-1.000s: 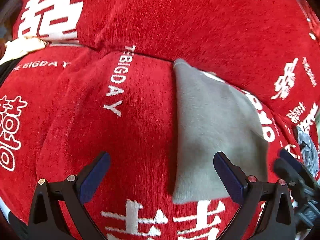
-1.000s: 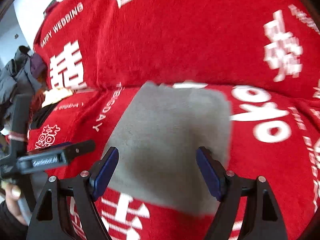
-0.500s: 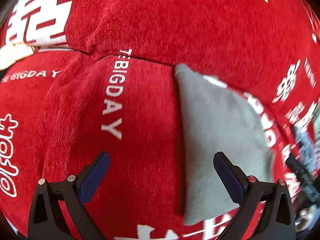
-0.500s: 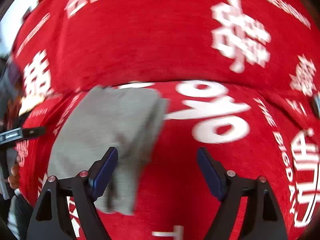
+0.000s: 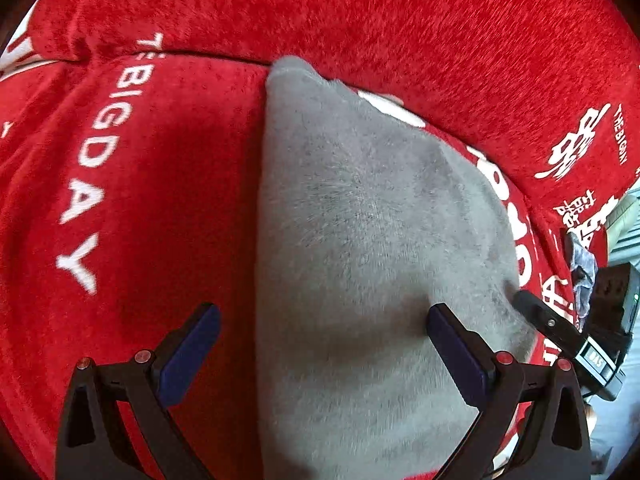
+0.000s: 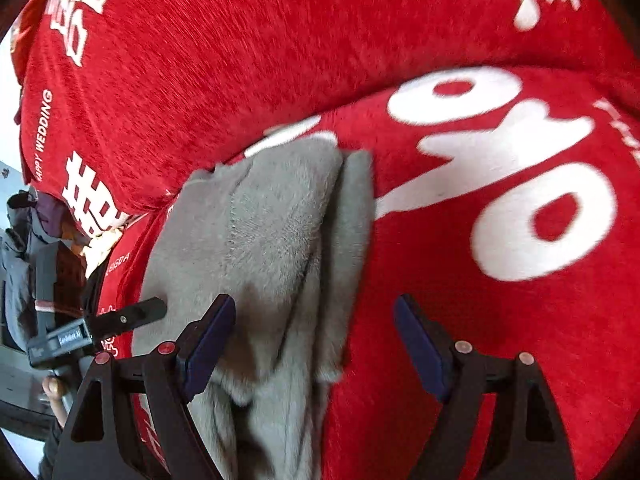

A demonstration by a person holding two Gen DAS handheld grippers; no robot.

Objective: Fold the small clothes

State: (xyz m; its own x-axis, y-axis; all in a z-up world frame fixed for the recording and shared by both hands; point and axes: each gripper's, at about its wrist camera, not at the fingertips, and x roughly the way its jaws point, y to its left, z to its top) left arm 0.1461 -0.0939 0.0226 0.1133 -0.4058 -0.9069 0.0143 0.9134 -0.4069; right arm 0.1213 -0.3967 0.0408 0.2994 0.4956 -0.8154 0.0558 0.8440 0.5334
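Observation:
A folded grey fleece garment (image 5: 360,248) lies on a red sofa seat (image 5: 152,200). My left gripper (image 5: 324,344) is open and straddles the garment's left edge, close above it. In the right wrist view the garment (image 6: 272,248) shows stacked layers along its right edge. My right gripper (image 6: 314,338) is open over that right edge, its left finger on the grey cloth and its right finger over red fabric. Each gripper's finger shows in the other's view, the right one at the garment's right side (image 5: 536,312), the left one at its left side (image 6: 132,316).
The red sofa back (image 6: 240,60) with white lettering rises just behind the garment. Dark clothes (image 6: 24,240) are piled beyond the sofa's left end. Another grey item (image 5: 582,272) lies at the right end of the seat.
Both grippers have come closer to the garment. The left gripper moved right, over its left edge. The right gripper swung back left and now straddles its right edge.

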